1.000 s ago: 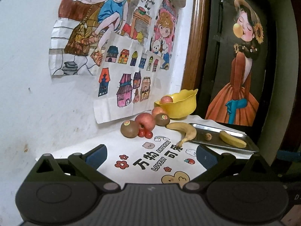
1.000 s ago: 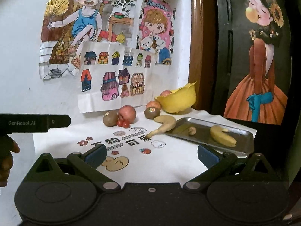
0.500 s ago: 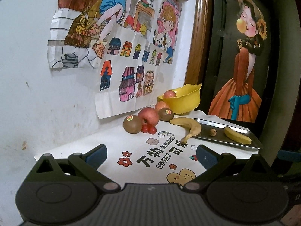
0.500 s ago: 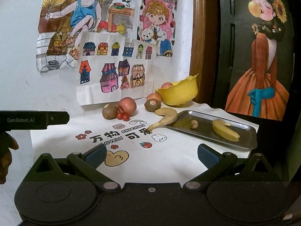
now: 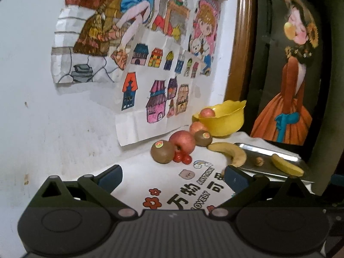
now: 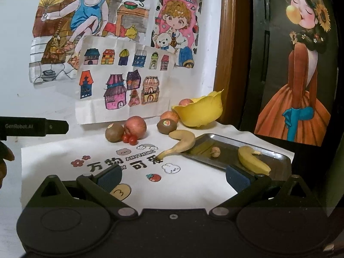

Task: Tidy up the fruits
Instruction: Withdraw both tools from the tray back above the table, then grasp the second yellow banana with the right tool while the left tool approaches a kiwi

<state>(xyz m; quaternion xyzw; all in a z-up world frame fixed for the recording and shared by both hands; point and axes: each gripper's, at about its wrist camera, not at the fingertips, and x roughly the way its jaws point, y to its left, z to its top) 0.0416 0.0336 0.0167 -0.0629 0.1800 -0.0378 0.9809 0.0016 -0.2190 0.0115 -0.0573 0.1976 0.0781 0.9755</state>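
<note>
White cloth with printed cartoons is covering the table (image 6: 193, 185), and I am holding both sets of fingers spread wide and empty above its near edge. My left gripper (image 5: 173, 176) is pointing toward the far left of the fruit cluster by the wall; my right gripper (image 6: 173, 175) is hanging nearer the right edge.

Going left to right along the far edge: a kiwi (image 5: 162, 152) is sitting against a red apple (image 5: 182, 141), with small red cherry tomatoes (image 5: 182, 158) tucked in front of them. Then a second kiwi (image 5: 203, 138) with another apple (image 5: 197, 126) behind it, just beside the yellow bowl (image 5: 228, 124), which is already holding one apple (image 5: 207, 112). A banana (image 6: 182, 142) is lying half on the cloth with its body leaning on the rim of the metal tray (image 6: 279, 159); on the tray are a small round brownish fruit (image 6: 215, 151) and a second banana (image 6: 252, 160).

Nothing is being gripped yet, so I judge I am choosing a first fruit. To do it well, I am thinking the left kiwi suits my left fingers: come in low and level, straddle its width, and close gently since it will likely roll against the apple and nudge the tomatoes. The straddling banana I would leave to my right fingers, taking it across the thick middle.
</note>
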